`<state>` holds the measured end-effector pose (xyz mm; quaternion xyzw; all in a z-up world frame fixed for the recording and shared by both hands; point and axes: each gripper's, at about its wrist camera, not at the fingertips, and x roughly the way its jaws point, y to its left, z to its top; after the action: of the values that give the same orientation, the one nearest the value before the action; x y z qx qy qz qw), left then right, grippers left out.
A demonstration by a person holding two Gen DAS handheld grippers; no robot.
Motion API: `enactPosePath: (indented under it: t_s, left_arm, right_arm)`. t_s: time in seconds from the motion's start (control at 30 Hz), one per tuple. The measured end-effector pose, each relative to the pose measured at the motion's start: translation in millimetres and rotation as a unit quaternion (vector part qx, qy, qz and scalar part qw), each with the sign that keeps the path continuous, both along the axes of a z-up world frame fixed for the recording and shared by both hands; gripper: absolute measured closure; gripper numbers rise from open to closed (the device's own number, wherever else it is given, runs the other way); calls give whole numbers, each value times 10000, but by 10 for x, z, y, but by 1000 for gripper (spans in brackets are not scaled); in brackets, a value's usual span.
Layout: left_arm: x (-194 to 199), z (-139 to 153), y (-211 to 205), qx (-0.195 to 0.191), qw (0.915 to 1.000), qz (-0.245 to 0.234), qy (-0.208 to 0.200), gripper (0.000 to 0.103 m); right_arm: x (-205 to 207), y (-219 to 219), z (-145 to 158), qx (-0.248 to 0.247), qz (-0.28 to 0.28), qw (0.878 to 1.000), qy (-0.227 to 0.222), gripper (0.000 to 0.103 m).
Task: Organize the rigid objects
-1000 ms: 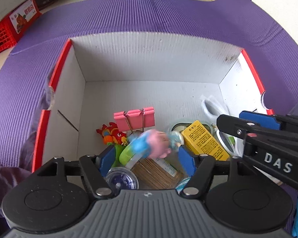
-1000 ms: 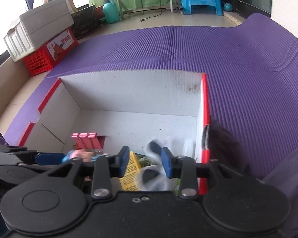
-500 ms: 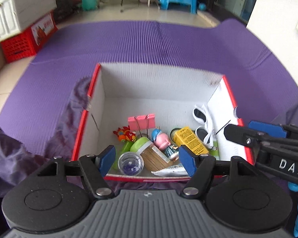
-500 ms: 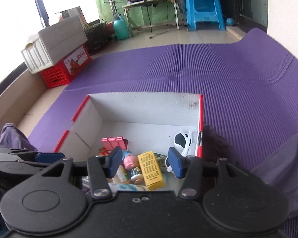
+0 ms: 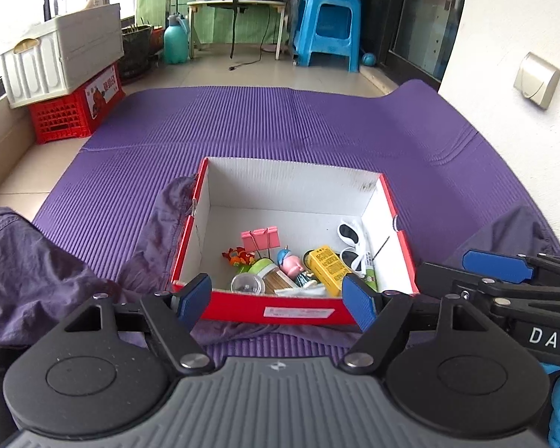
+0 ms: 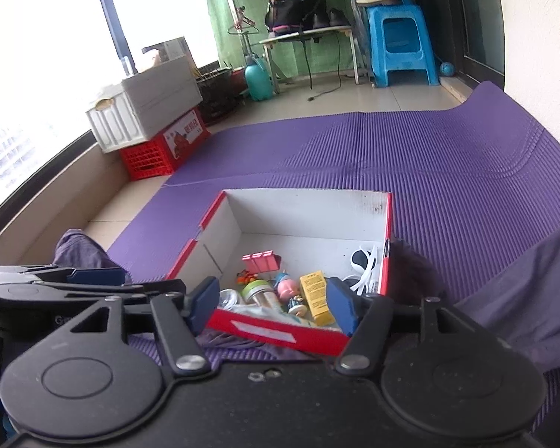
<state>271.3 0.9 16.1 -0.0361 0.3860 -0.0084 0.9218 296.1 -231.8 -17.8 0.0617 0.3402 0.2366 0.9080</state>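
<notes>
Red card on the outside and white on the inside, the box point(image 5: 377, 304) is seen in the lower middle of both frames, on the purple mat point(image 5: 280, 119) on the floor. The small hard things are gathered at its near end: a pink clip point(image 5: 261, 238), a pink toy figure point(image 5: 291, 263), a yellow packet point(image 5: 326, 268), a clear ball point(image 5: 247, 283), a jar with a green lid point(image 5: 267, 270) and white sunglasses point(image 5: 349, 240) by the right wall.

The left tool point(image 5: 276, 296) is held up and back from the box, with the things seen ahead and below, between its blue pads. Its jaws are opening, and nothing is held between them. The right tool point(image 6: 272, 304) is held the same way, a bit more to the right. Its jaws are opening too, and nothing is gripped.

No loose thing can be seen on the mat. The yellow packet's long side runs from near to far. The sunglasses are judged nearer the right tool, and the clip and ball nearer the left one. The far half of the box is bare.
</notes>
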Motion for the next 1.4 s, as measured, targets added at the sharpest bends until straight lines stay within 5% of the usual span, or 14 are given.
enactPosePath:
  t_s: [0.2,0.3,0.4,0.57,0.93,1.4]
  left_arm:
    - [-354,128,-7,-113,9996,-40,-266,17]
    - [-499,150,-16,-153,9994,-110,-277,16]
    - [-616,165,-14,-230,9993,-113,-288,2]
    - [-846,227,-2,-237,9983,-48,-529,0]
    - [-1123,279,-65,-62,9978,62,-658,0]
    - [-1347,164,-153,65,9979,66,-641,0]
  right_arm:
    - [-278,-95,111,71,142,9997,-181,35]
    - [-445,-138,155,131,194,9993,-305,27]
    - [-585,-188,200,284,218,9985,-403,18]
    - [-853,-256,253,379,157,9970,-653,0]
    - [-1315,-287,308,219,236,9927,-1159,0]
    - [-1447,-424,182,344,-110,9950,-934,0]
